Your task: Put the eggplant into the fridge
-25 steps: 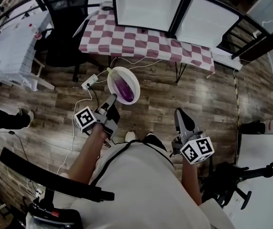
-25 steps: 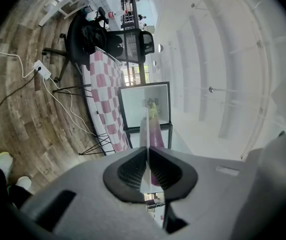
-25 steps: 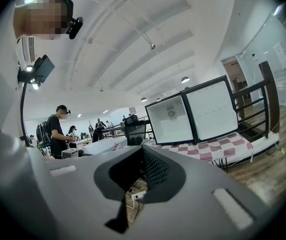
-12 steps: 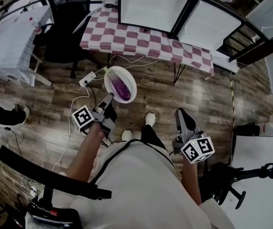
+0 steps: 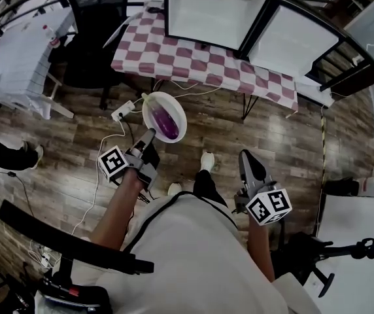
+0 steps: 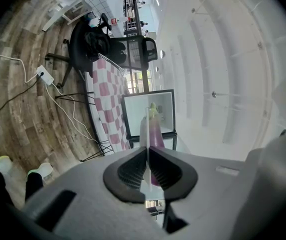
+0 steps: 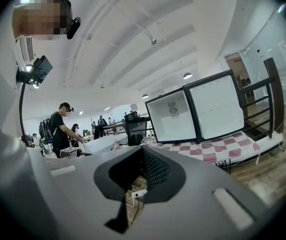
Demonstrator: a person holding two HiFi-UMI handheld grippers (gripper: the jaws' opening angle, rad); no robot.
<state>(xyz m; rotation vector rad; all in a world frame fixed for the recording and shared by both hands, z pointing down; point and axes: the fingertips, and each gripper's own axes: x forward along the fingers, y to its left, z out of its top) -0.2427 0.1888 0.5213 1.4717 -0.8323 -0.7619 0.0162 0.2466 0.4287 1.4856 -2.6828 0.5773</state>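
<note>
A purple eggplant (image 5: 168,123) lies on a white plate (image 5: 149,113) held out over the wooden floor. My left gripper (image 5: 149,136) is shut on the plate's near rim. In the left gripper view the plate's edge (image 6: 146,149) runs between the pads, with the eggplant (image 6: 156,134) beyond them. The white fridge (image 5: 213,8) stands open on the checkered table (image 5: 193,54), its door (image 5: 291,38) swung to the right. It is also in the left gripper view as the fridge (image 6: 135,111) and in the right gripper view as the fridge (image 7: 170,116). My right gripper (image 5: 249,159) is shut and holds nothing.
A power strip (image 5: 122,112) and white cables lie on the floor below the plate. A black office chair (image 5: 89,41) stands left of the table, beside a white table (image 5: 10,64). A black chair base (image 5: 334,257) is at the right. The person's shoe (image 5: 206,161) is forward.
The person has stepped toward the table, one shoe now forward. Both grippers and the plate have come a little nearer the table. The left grip on the plate is unchanged.
</note>
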